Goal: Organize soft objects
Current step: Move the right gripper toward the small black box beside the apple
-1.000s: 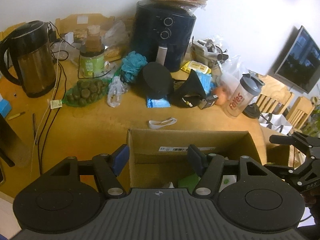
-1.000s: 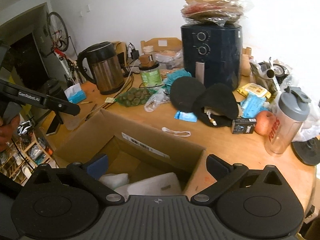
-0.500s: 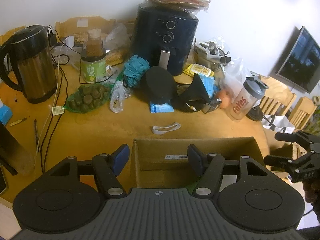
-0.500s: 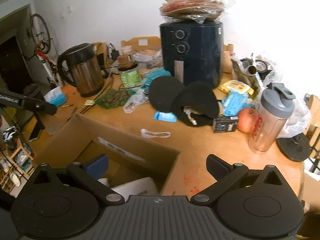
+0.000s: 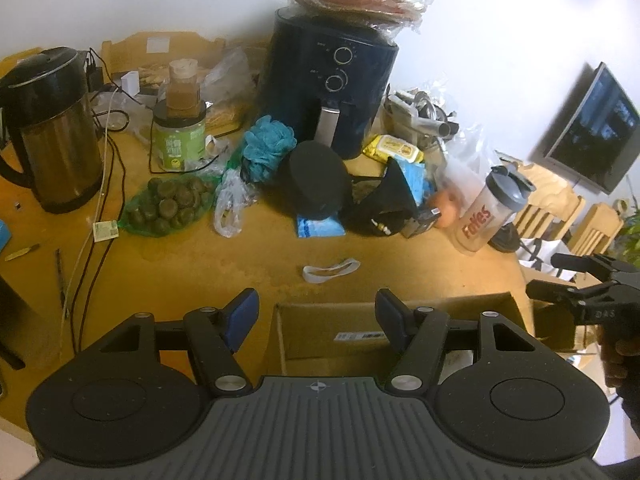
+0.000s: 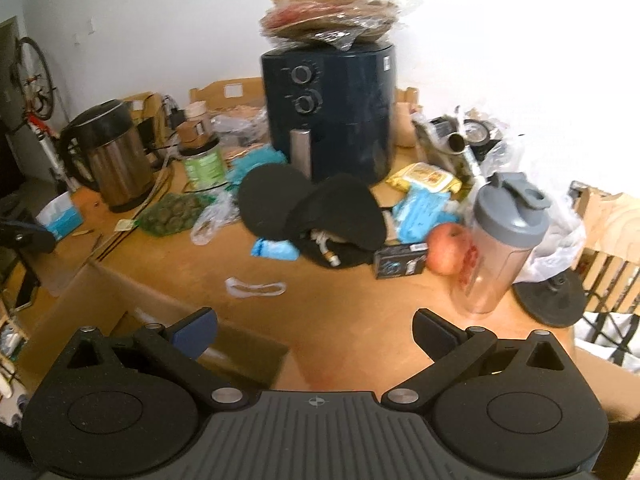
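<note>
Both claws are spread wide and holding nothing. The left claw (image 5: 316, 312) hovers level above the near edge of the cardboard box (image 5: 320, 336), and the right claw (image 6: 314, 332) hangs over the desk (image 6: 352, 300) beside it. The white band (image 6: 255, 288) lies on the desk just past the box, with the teal loofah (image 5: 269, 144) further back by the air fryer (image 5: 328, 92).

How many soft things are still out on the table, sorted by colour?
Blue: 3, the loofah, the pack in front of the black pads and the pack behind them.
Black: 2, pad and pad.
White: 1, band.
Total: 6.
</note>
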### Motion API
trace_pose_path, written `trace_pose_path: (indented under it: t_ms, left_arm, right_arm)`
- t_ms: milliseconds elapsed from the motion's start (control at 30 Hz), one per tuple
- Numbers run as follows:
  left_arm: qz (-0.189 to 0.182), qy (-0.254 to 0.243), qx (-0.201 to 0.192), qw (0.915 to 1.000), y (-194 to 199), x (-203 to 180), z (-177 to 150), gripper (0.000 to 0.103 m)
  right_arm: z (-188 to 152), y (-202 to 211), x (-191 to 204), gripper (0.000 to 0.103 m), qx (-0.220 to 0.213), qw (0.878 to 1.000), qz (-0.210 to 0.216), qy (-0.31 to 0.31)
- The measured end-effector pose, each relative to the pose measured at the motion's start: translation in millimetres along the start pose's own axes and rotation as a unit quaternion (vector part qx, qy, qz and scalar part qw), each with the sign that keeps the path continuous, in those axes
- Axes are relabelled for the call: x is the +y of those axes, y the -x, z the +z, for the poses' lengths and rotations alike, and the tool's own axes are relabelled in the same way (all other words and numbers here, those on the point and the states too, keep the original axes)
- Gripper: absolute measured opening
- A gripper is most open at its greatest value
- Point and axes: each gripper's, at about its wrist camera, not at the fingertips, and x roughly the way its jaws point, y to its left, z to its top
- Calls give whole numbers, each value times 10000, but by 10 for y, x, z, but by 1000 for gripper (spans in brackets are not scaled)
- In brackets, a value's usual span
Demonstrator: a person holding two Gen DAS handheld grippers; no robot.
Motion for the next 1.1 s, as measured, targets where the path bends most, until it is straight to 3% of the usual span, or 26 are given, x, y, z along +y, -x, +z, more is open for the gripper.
trace_pose_path:
  t_ms: [433,567,633,1100]
  left_arm:
    - [3,-43,51,10000,-120,76,127,64]
    - [39,-21,116,9999,-172,97,143,79]
    - [45,15,97,9999,-181,112,144,81]
    - [172,160,239,9994,-235,237,138,81]
  right_arm:
    - [212,-328,-169,103,56,9995,-317,2]
    - [252,-480,-199,103,140,9993,-329,83]
    - [265,-564,-221,103,193,9993,-289,108]
    - [307,-1320,-428,103,474,9979,-393,-194]
